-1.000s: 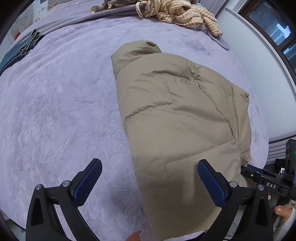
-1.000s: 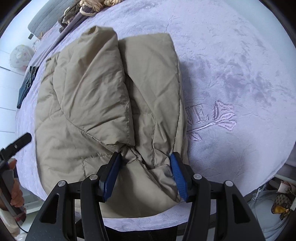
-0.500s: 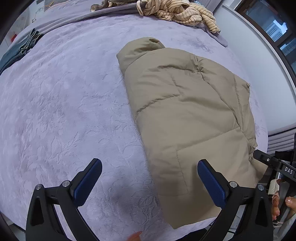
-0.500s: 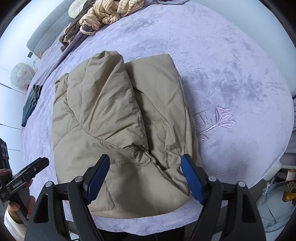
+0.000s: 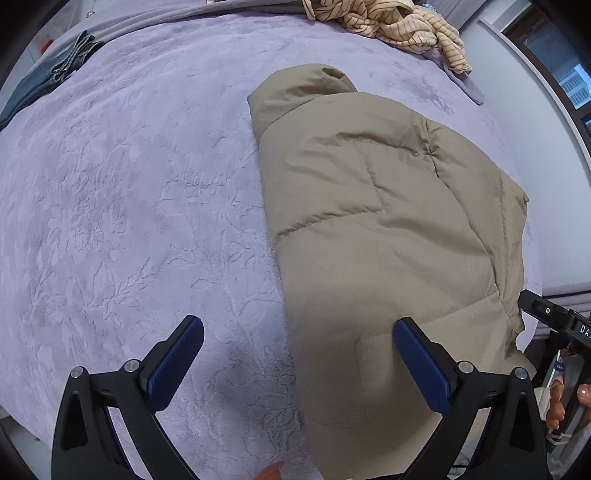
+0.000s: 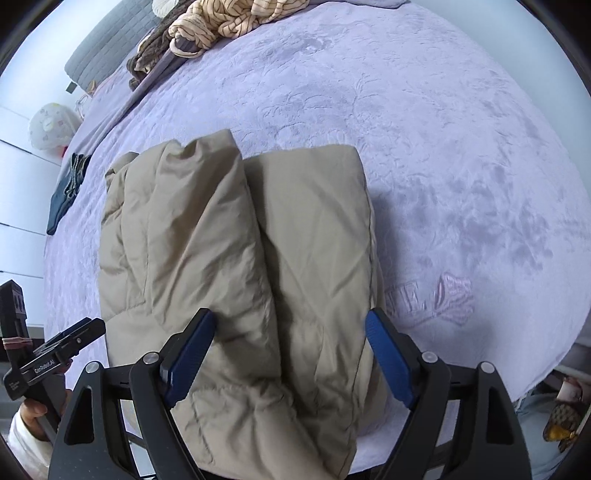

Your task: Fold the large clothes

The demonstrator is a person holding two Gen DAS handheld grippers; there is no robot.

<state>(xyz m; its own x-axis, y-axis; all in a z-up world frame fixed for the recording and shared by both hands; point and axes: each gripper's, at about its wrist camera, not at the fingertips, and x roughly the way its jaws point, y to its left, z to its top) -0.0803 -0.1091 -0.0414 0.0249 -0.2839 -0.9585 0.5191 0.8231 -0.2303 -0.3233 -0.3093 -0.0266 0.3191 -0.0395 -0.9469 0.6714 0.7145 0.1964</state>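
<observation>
A beige padded jacket (image 5: 388, 229) lies folded on the lilac bed cover (image 5: 129, 203), its two sleeves laid side by side on top (image 6: 240, 240). My right gripper (image 6: 291, 354) hovers over the jacket's near end. Its jaws are opening, and the blue pads stand apart on either side of the sleeves without pressing on them. My left gripper (image 5: 295, 363) is open above the jacket's near left edge, one finger over the bed cover and the other over the jacket. Each view shows the other gripper, held in a hand, at its edge.
A heap of striped tan clothes (image 5: 388, 22) lies at the far side of the bed, and dark jeans (image 5: 55, 70) at the far left. The bed's edge runs close below both grippers. A patterned bag (image 6: 561, 432) sits on the floor at the right.
My right gripper has opened, let go of the bunched jacket cloth and drawn back and up. The left gripper has stayed open and hardly moved.
</observation>
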